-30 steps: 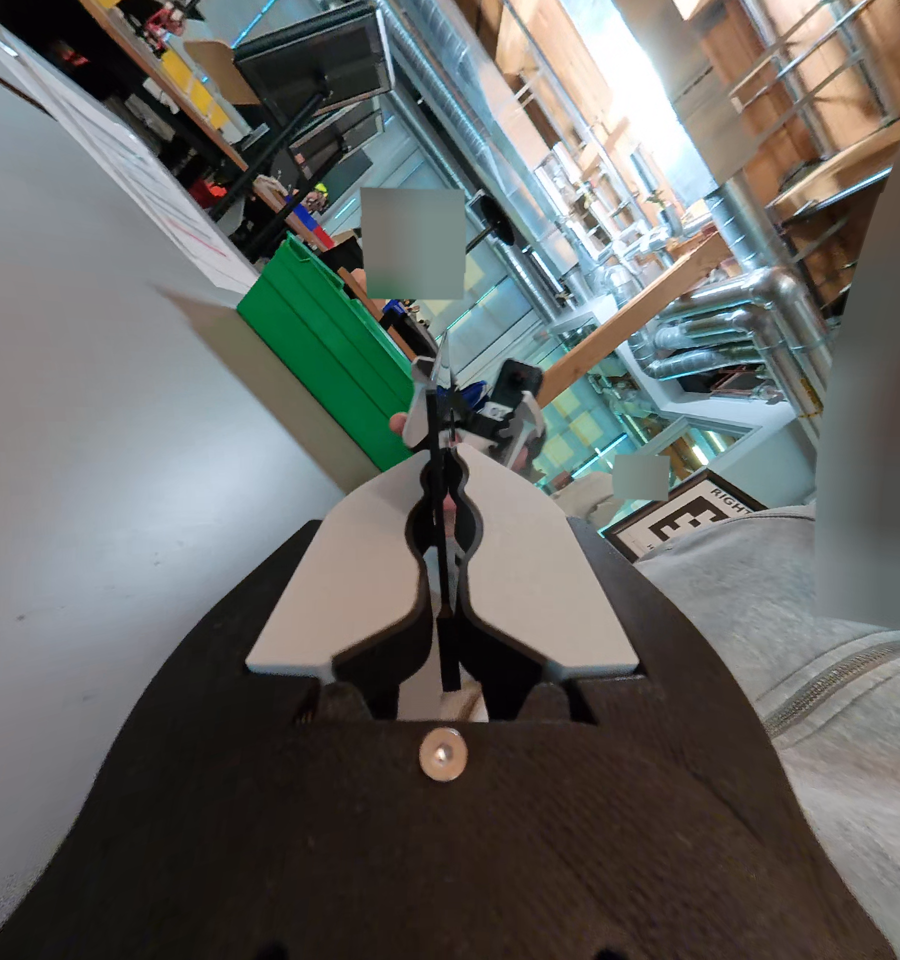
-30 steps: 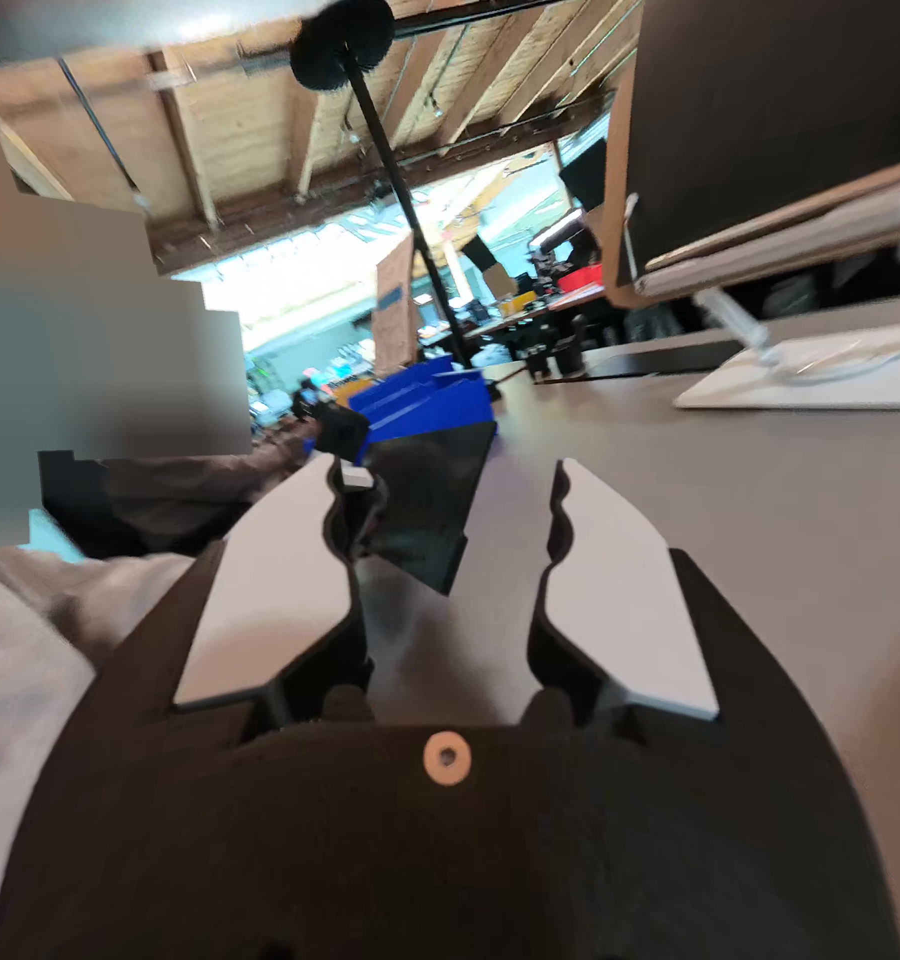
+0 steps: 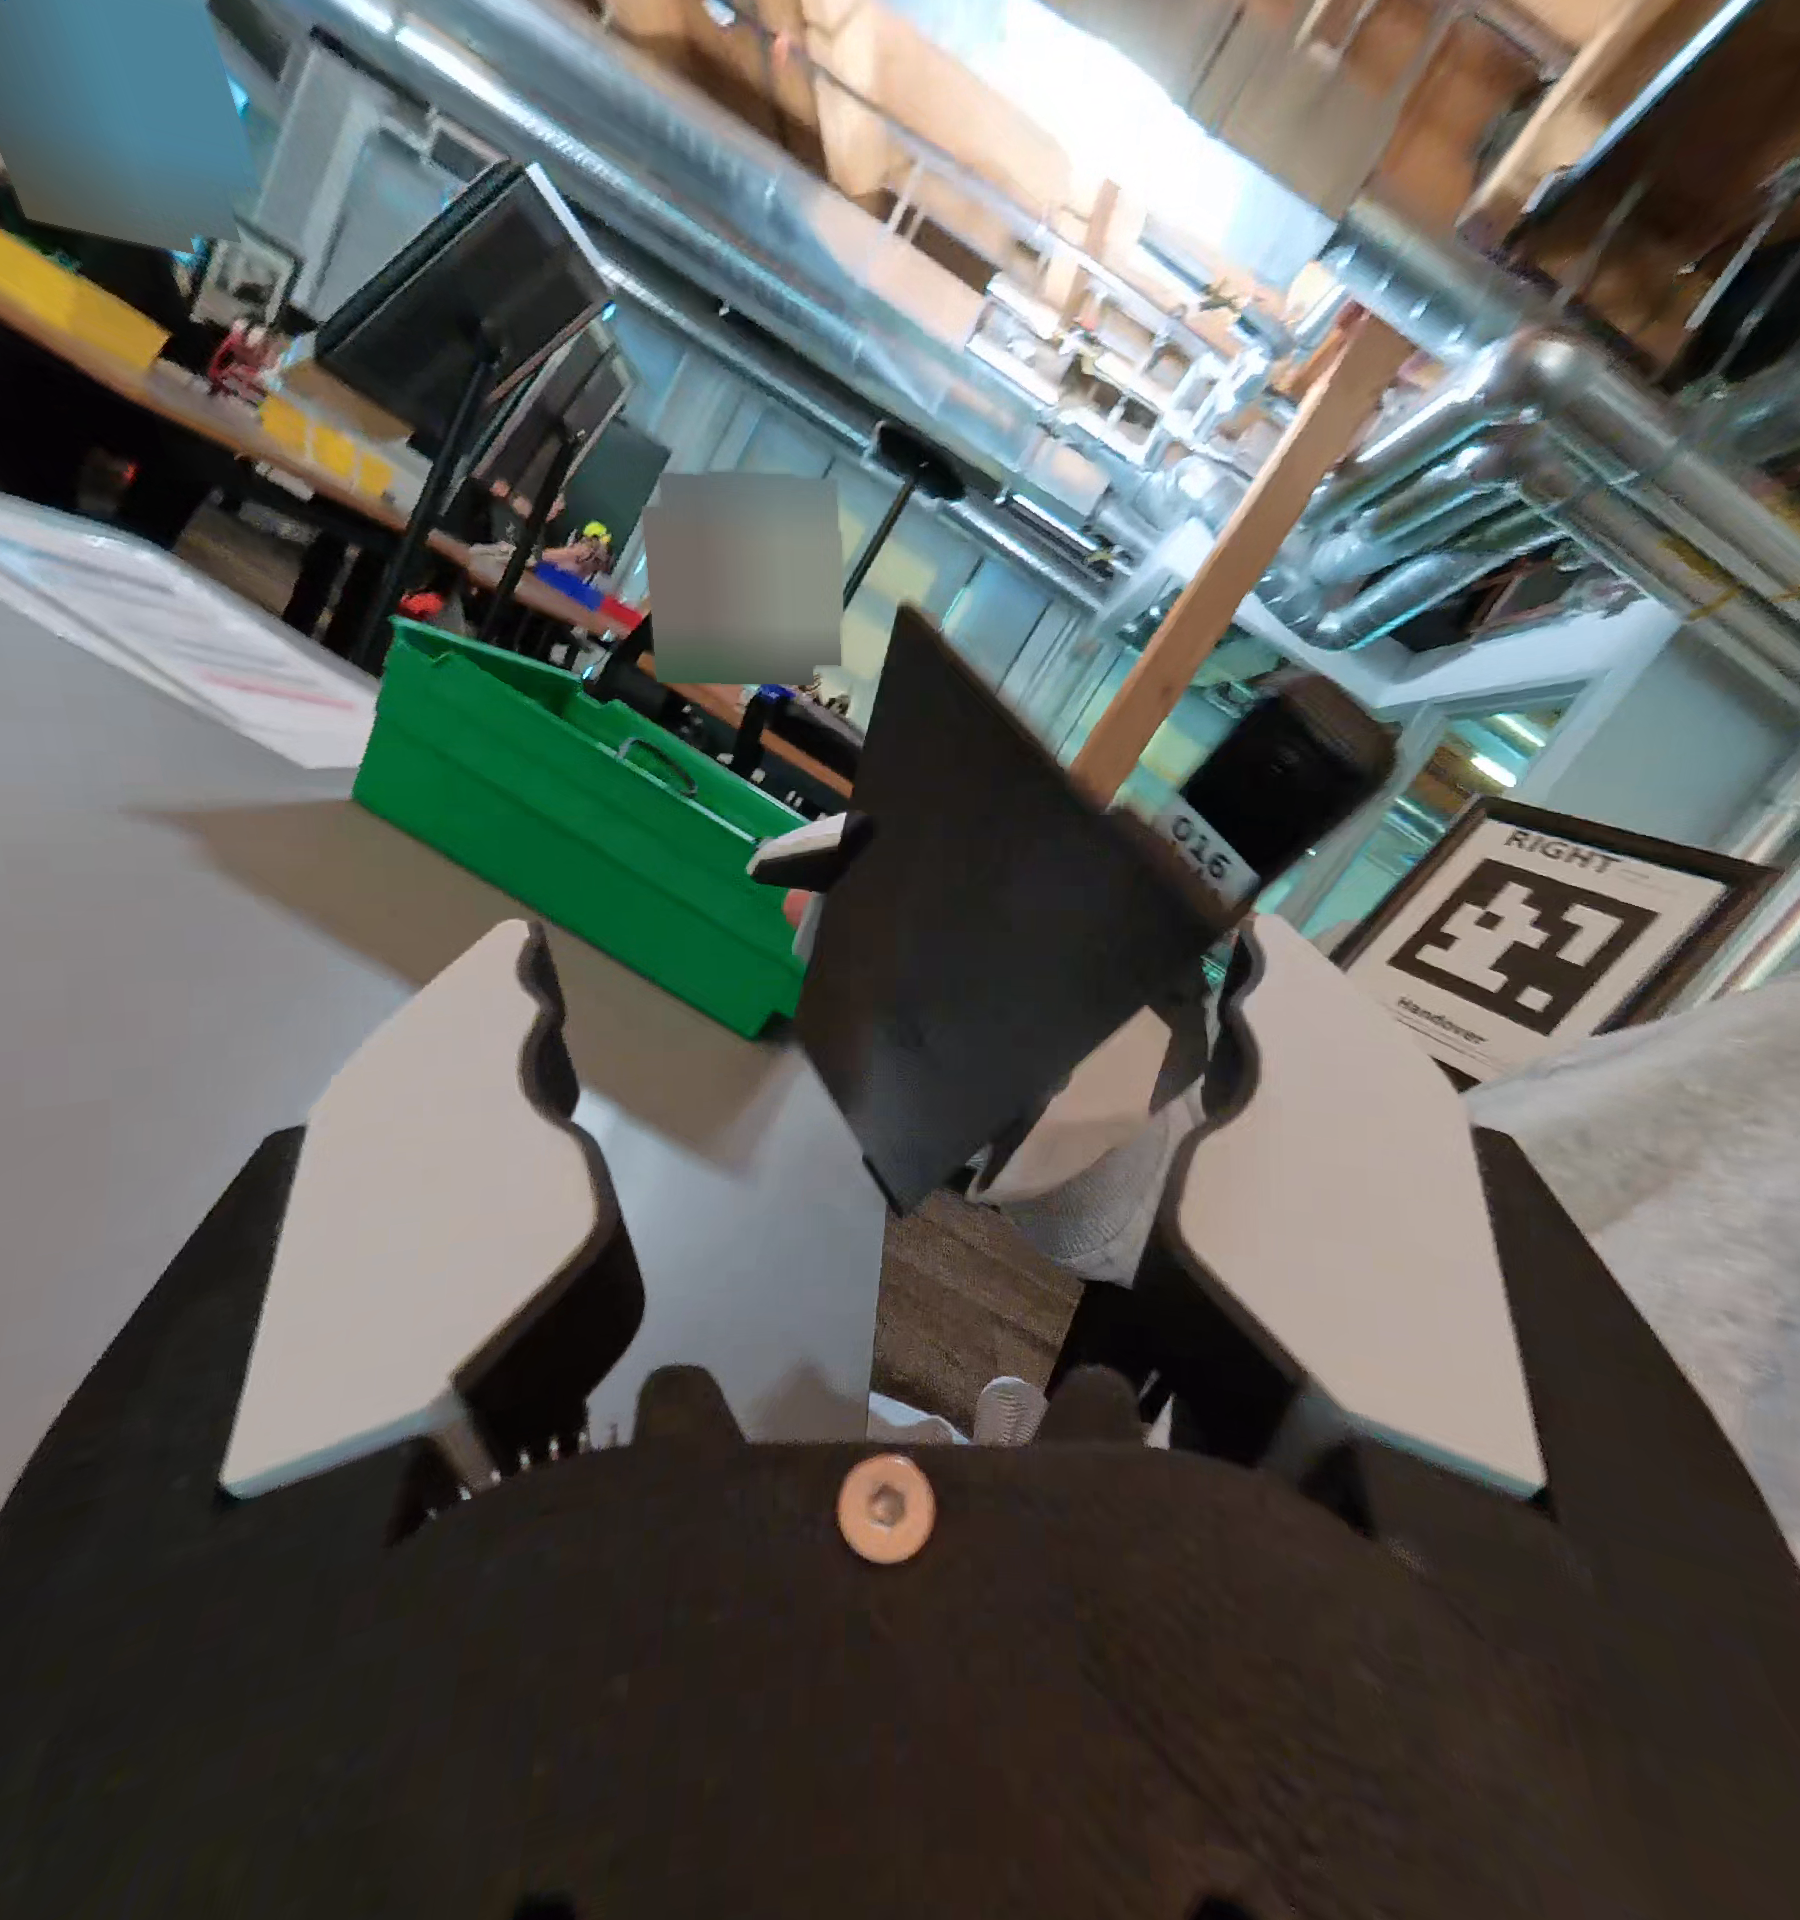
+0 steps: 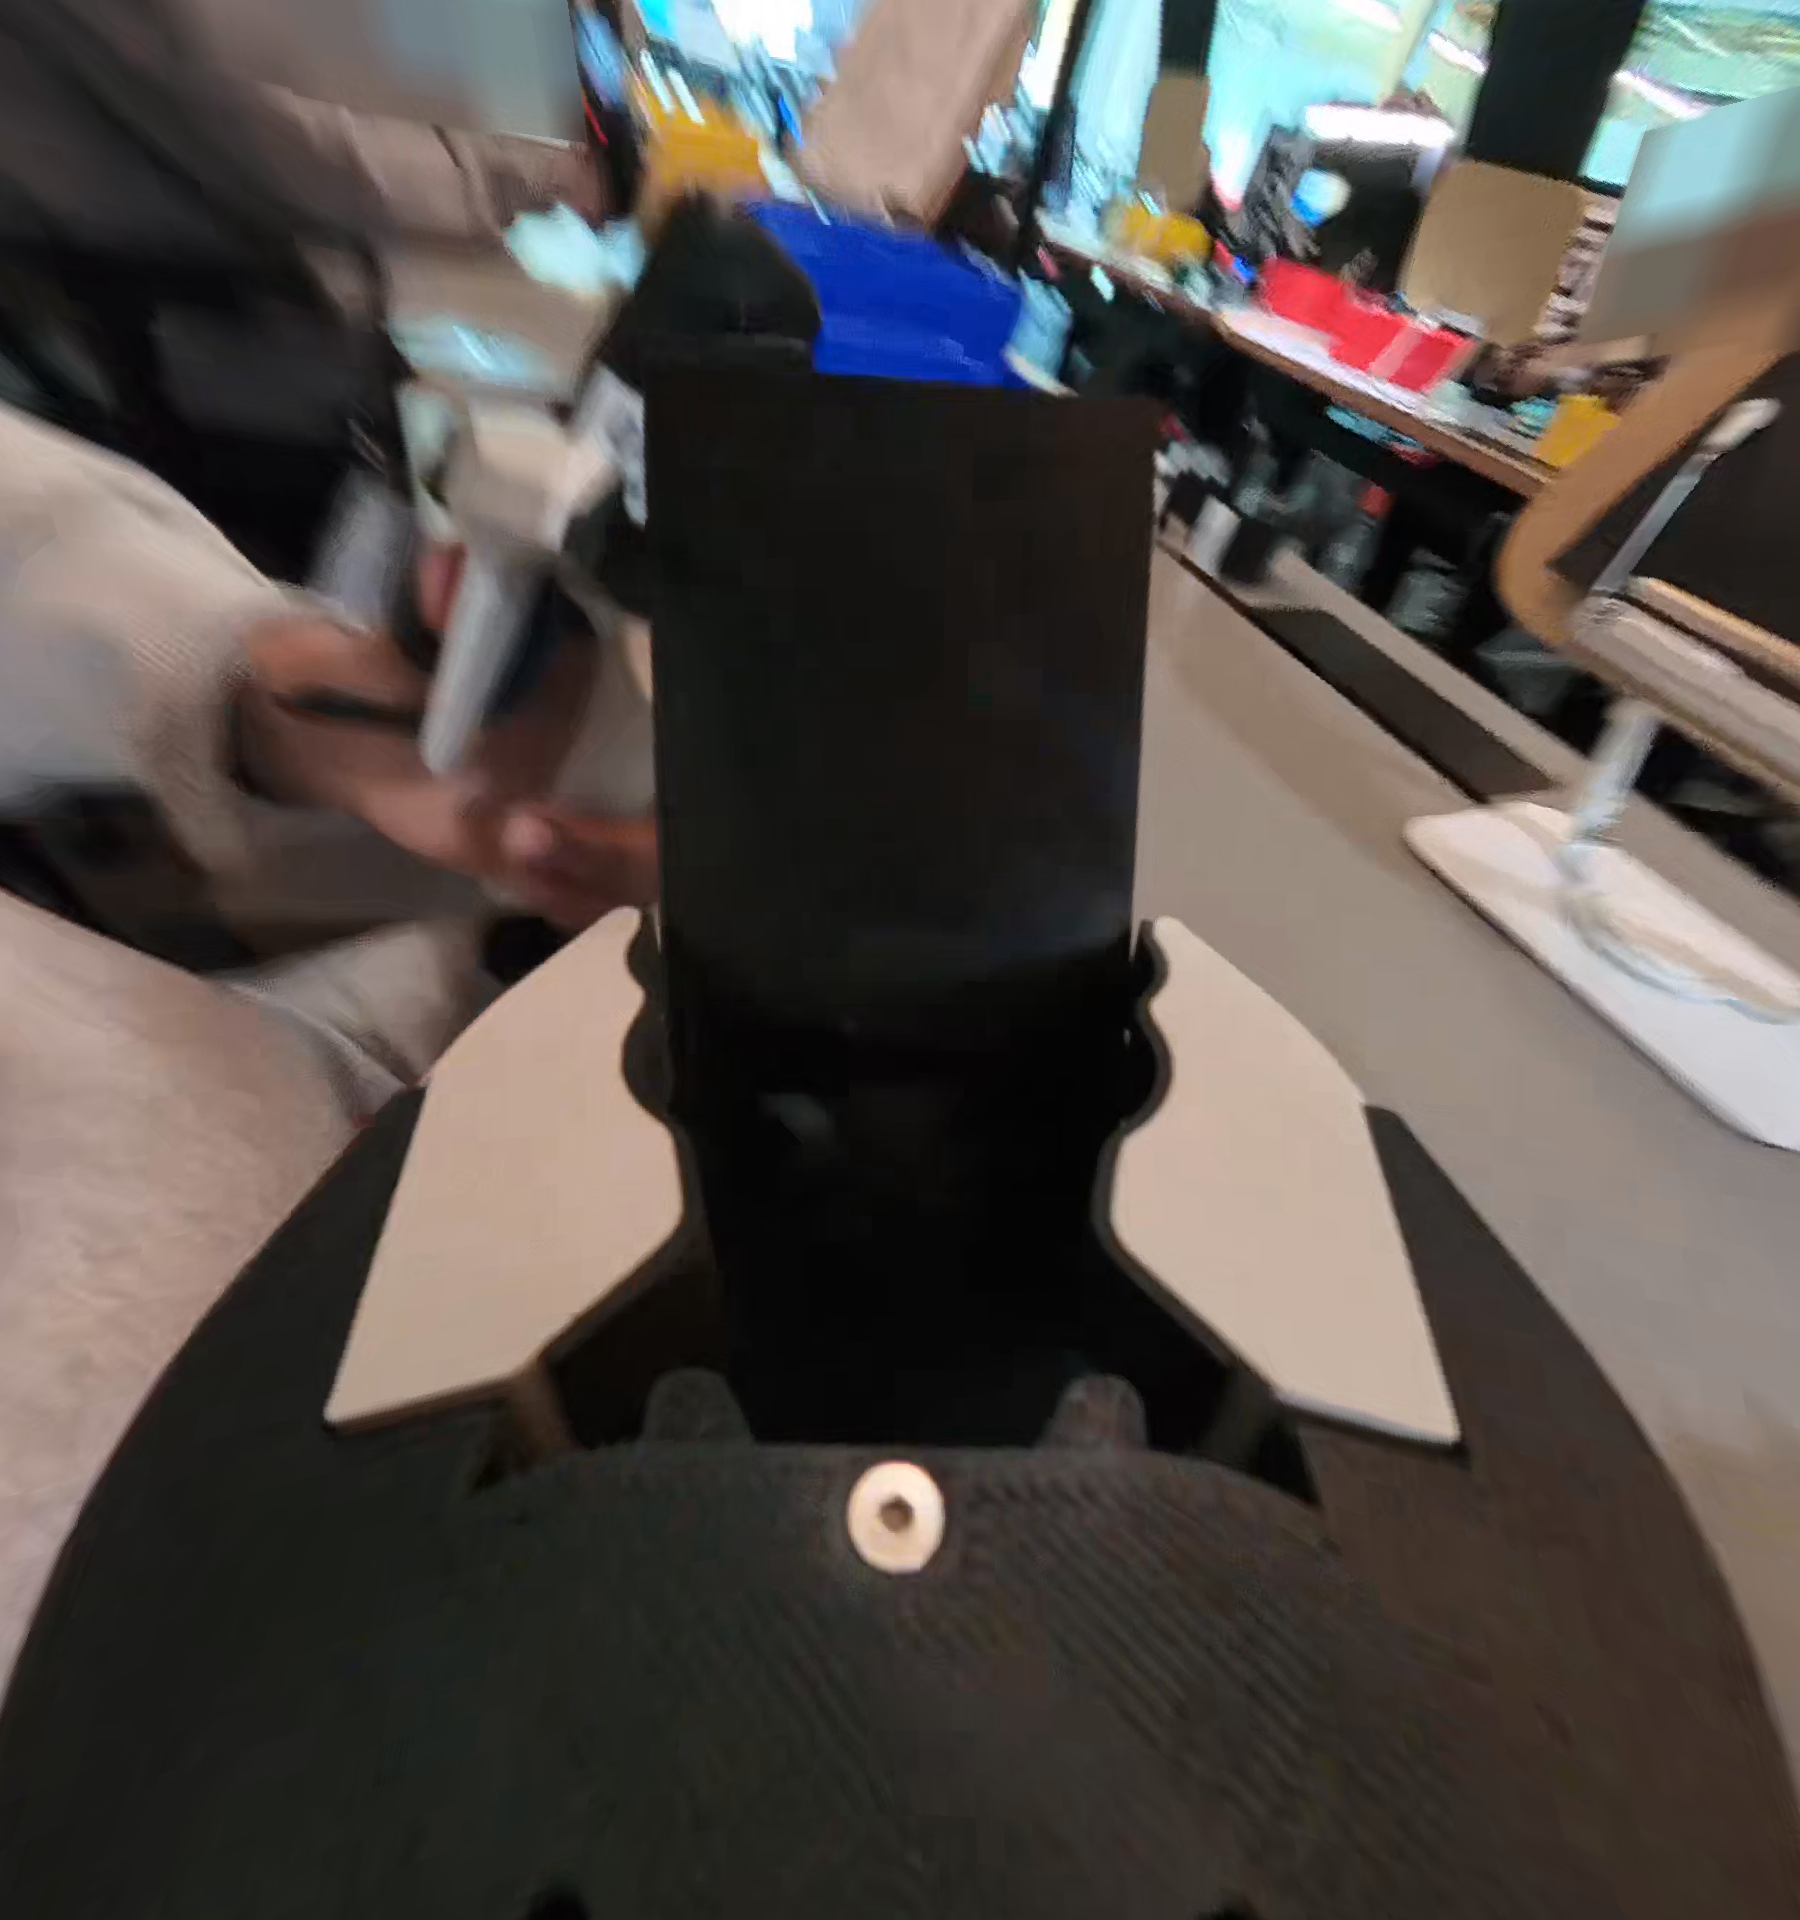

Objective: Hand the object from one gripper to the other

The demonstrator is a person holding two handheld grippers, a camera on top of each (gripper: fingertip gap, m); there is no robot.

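Change since earlier frame: left tool (image 3: 891,961), a second ago clamped on the thin black plate, now stands spread wide with nothing between its fingers; right tool (image 4: 894,961), then spread and bare, now holds the plate.
Left tool: released; its two grey fingers (image 3: 439,1174) stand well apart and touch nothing.
Right tool: clenched on the black plate (image 4: 901,665); each inner finger edge presses against a side edge of the plate.
Plate relative to right tool: lower part seated between the fingers and reaching back toward the tool's body; upper part projects well past the fingertips, centred between them.
Plate relative to left tool: ahead of it and toward its right finger; the plate (image 3: 979,935) is apart from both fingers, its lowest corner hanging between them above the worktop edge.
Plate axis: in the right wrist view, long axis runs forward along the fingers, broad face toward the camera; in the left wrist view, tilted, one corner down, one corner up.
Right tool as seen from left: one grey fingertip (image 3: 797,852) shows at the plate's left edge.
Left tool as seen from right: blurred, held in a hand (image 4: 397,748) left of the plate.
Surroundings: grey worktop (image 3: 127,1039); green bin (image 3: 563,821) beyond; framed marker card (image 3: 1530,935) at right.
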